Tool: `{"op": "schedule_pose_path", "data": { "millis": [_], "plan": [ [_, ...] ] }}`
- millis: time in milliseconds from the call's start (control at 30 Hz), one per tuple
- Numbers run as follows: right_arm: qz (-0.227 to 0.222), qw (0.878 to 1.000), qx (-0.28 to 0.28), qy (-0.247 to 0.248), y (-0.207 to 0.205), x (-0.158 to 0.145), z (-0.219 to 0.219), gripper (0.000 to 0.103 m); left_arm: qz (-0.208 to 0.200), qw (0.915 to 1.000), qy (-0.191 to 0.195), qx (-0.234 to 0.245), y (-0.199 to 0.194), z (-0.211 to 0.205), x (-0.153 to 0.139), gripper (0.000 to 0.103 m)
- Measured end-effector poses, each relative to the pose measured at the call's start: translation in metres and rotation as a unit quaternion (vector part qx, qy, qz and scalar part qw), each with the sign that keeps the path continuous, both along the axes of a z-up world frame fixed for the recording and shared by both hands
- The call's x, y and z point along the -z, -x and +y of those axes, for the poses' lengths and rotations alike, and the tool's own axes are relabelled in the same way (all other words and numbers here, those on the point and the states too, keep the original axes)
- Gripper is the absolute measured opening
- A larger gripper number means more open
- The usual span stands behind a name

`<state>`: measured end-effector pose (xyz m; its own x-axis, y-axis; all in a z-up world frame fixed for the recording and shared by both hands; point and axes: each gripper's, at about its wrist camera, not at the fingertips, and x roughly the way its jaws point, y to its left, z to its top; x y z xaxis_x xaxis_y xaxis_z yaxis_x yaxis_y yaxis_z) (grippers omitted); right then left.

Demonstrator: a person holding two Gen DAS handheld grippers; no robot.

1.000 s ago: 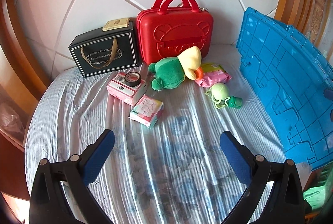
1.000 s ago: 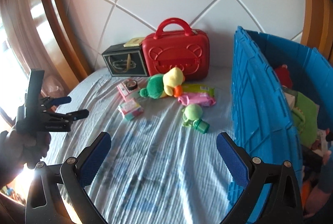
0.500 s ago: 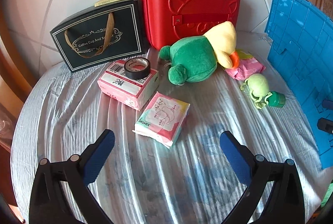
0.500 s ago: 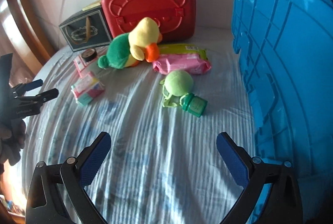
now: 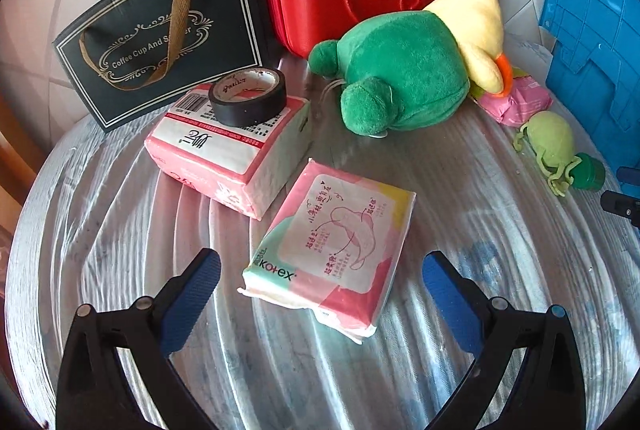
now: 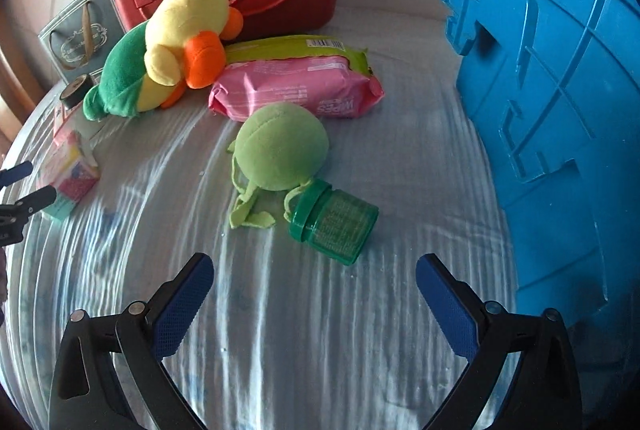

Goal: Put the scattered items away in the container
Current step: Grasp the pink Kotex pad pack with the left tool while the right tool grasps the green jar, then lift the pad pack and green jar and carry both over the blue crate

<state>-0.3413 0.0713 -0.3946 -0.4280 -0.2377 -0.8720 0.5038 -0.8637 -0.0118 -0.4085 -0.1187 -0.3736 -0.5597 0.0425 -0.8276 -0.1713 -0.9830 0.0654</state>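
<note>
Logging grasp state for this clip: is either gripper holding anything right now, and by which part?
Nothing is held. The left gripper is open just short of the Kotex pad pack; the right gripper is open short of the green plush ball.

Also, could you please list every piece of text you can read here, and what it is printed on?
"Coffee Cup And S…er", partly hidden by the handle: black gift bag.
"kotex": pad pack; its other print is too small.
"WIPES", upside down: pink wipes pack.
Tissue pack and tape roll: unreadable.

My left gripper (image 5: 320, 282) and right gripper (image 6: 314, 280) look alike: black plastic arms shaped like open frames, small silver screws at the joints, and blue finger pads (image 6: 182, 306) with a fine dotted texture.
</note>
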Motion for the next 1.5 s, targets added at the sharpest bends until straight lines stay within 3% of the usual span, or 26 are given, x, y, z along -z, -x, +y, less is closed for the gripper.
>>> {"op": "schedule_pose_path", "data": {
  "millis": [100,300,467,700,767,1267,1500],
  "plan": [
    [0.006,1.000,0.011,-0.004,0.006,0.005,0.000,0.102,-0.009,0.9997,0.023,0.005,0.009,0.010,0.008,0.102],
    [0.009,0.999,0.036,-0.005,0.020,0.012,0.002,0.102,-0.012,0.9994,0.029,0.015,0.018,0.021,0.014,0.102],
    [0.000,1.000,0.027,-0.014,0.028,0.020,-0.004,0.086,-0.027,0.9993,0.021,0.016,0.023,0.023,0.020,0.100],
    [-0.011,0.999,0.027,-0.012,0.036,0.025,-0.007,0.065,-0.027,0.9993,0.013,0.022,0.021,0.023,0.019,0.076],
    [-0.014,1.000,0.023,-0.012,0.036,0.024,-0.010,0.054,-0.026,0.9994,0.006,0.023,0.019,0.022,0.017,0.073],
    [-0.018,1.000,0.005,0.007,-0.005,0.000,-0.012,0.053,-0.024,0.9995,-0.021,0.008,-0.024,0.014,0.010,0.070],
    [-0.024,1.000,-0.004,0.009,-0.035,-0.015,-0.003,0.053,-0.027,0.9995,0.010,-0.012,-0.043,0.024,0.000,0.069]
  ]
}}
